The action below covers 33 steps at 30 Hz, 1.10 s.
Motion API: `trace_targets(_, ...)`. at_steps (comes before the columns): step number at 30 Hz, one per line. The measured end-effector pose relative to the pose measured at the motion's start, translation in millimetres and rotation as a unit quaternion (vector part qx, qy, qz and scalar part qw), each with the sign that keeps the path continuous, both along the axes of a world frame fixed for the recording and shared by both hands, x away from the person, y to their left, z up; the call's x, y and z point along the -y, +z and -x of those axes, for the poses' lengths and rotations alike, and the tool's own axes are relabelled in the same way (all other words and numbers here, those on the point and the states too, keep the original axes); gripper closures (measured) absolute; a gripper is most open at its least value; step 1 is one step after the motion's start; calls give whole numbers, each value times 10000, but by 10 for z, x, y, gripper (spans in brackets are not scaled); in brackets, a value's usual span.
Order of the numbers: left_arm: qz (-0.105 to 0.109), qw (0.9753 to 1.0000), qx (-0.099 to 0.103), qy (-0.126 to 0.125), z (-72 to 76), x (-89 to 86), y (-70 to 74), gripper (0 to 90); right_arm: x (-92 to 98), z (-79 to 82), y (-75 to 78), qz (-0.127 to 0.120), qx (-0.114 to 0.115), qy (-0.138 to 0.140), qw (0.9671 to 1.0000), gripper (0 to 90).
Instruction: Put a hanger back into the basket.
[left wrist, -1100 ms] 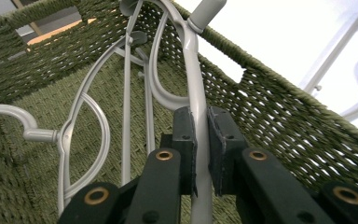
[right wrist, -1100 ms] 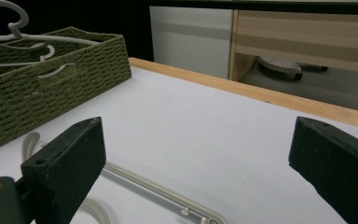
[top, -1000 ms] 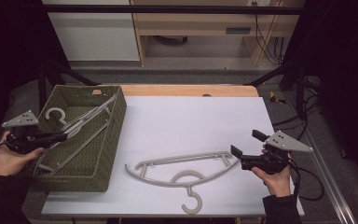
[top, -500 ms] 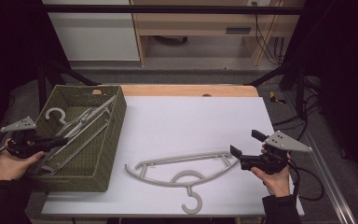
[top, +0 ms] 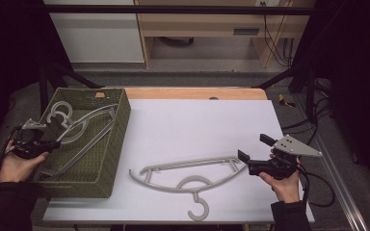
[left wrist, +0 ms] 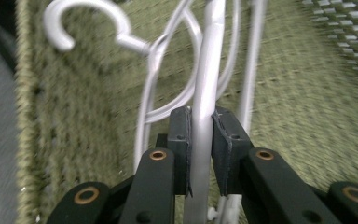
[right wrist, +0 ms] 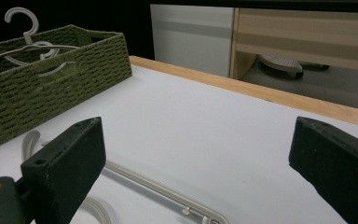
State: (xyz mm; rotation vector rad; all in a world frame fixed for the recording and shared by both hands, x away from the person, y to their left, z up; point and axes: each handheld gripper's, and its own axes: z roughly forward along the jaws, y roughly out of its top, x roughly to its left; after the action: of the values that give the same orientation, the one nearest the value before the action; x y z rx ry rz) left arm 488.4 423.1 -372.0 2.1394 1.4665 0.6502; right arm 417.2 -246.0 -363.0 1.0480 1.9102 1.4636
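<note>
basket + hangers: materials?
Olive-green rectangular basket: woven fibre, probably paper cord or seagrass, matte; plaited rows show. Pale grey hanger clamped in the left gripper: likely moulded plastic, smooth, slight sheen. Beige hanger on the table: looks like plastic, matte.

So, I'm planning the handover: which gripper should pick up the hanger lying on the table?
Probably the right gripper: its jaws stand open at the end of the table hanger. The left gripper is shut on a hanger in the basket.
</note>
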Motion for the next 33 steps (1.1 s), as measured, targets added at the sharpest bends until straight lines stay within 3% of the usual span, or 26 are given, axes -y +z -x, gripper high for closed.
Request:
trace_targets(2, 25, 9999, -144, 39, -34, 7, -27, 768, 3, 1, -1, -5, -1, -4, 10000, 39)
trace_targets(4, -89, 9995, -274, 114, -57, 24, -50, 730, 4, 3, 1, -13, 1, -3, 10000, 39)
trace_targets(5, -180, 9993, -286, 187, -67, 17, -54, 674, 6, 3, 2, -10, 8, -6, 10000, 39)
trace_targets(6, -104, 9993, -279, 227, -59, 9, -47, 671, 6, 3, 2, -21, 22, -10, 10000, 39)
trace_targets(11, -22, 9996, -12, 298, 28, -8, 63, 602, 13, 8, 10, -24, 28, -7, 10000, 39)
trace_targets(15, 330, 9980, 526, 80, 200, 57, 238, 561, 6, 8, 8, -19, 24, -16, 10000, 39)
trace_targets(18, 596, 9927, 1032, -192, 356, 189, 359, 507, 0, 5, 4, -15, 7, -15, 10000, 39)
trace_targets(22, 811, 9837, 1496, -576, 514, 403, 498, 442, -17, 0, -3, -2, -4, -1, 10000, 39)
trace_targets(27, 1065, 9710, 1850, -1078, 628, 702, 619, 342, -5, 0, -2, -10, 13, 6, 10000, 39)
trace_targets(30, 1235, 9641, 1964, -1294, 664, 890, 639, 275, -5, 2, -5, -8, -10, -1, 10000, 39)
trace_targets(33, 1337, 9554, 2151, -1516, 701, 1052, 643, 227, -8, -5, -9, -12, -26, 2, 10000, 37)
